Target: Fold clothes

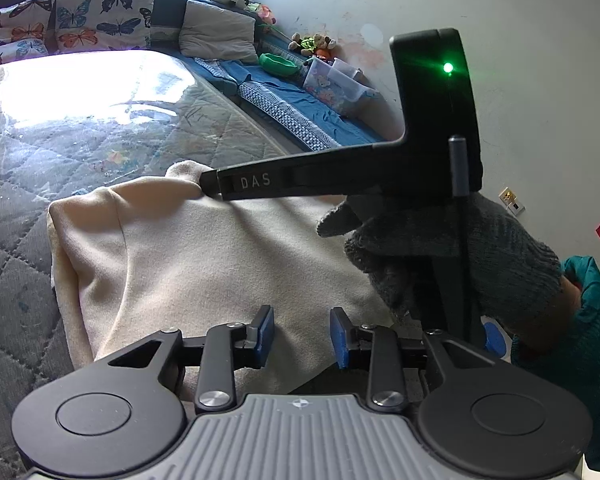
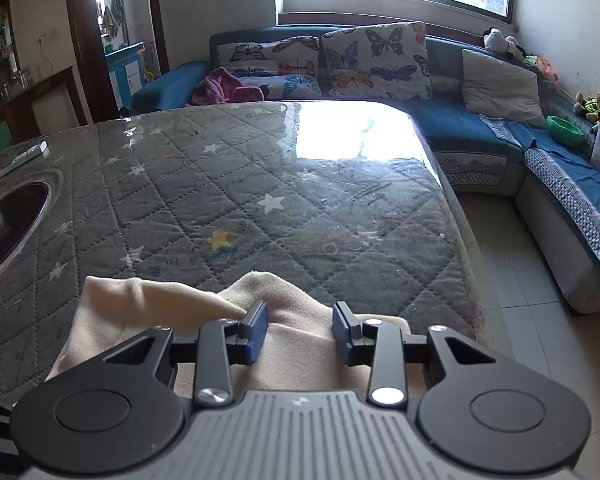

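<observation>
Cream garment (image 1: 204, 264) lying in the lower centre of the left wrist frame, bunched into a doubled slab on the quilted grey mat (image 1: 60, 128), its left edge rolled under and a small peak poking up at the top. In the right wrist frame, same cloth at the bottom centre, near the mat's near right corner.

Left gripper (image 1: 302, 334) low over the near part of the cloth, jaws wide apart, nothing between the blue pads. Right gripper (image 2: 300, 330) likewise spread wide, hovering over a raised fold. From the left wrist view, its black finger reaching to the peak at mid frame, seemingly resting on the cloth rather than pinching it, though hard to tell from this angle. Gloved hand (image 1: 460, 248) around its handle at right.

Fits either mid-fold, layers partly stacked, or a release after laying a flap. Next: find a free edge, check the layers lie flat
</observation>
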Action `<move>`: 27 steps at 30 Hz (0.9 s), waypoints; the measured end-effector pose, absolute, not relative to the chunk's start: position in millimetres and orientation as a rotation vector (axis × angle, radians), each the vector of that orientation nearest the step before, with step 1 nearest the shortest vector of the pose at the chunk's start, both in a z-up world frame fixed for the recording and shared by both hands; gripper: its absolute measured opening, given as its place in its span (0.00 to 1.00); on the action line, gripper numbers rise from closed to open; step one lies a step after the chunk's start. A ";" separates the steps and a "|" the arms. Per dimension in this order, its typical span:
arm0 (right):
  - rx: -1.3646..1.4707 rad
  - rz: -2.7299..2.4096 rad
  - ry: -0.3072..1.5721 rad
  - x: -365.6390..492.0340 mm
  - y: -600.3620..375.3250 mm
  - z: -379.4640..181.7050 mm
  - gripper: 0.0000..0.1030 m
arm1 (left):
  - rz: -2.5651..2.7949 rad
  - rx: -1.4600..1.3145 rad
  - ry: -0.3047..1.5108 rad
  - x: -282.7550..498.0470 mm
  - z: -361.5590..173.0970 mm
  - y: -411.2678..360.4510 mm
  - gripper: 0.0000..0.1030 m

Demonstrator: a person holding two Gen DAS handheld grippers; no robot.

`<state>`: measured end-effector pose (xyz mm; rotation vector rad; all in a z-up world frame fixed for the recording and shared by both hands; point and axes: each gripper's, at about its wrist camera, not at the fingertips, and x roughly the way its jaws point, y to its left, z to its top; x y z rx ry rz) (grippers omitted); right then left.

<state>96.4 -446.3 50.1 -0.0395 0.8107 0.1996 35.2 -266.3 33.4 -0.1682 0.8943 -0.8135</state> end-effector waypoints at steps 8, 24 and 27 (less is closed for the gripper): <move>-0.068 0.233 0.794 86.2 -442.1 65.0 0.34 | -0.814 -0.175 0.897 35.1 33.8 -266.2 0.36; -0.040 0.196 0.759 74.7 -451.0 72.6 0.37 | -0.792 -0.176 0.882 29.5 36.5 -255.6 0.42; -0.027 0.184 0.740 60.2 -457.0 78.6 0.37 | -0.777 -0.179 0.874 26.6 38.0 -248.6 0.42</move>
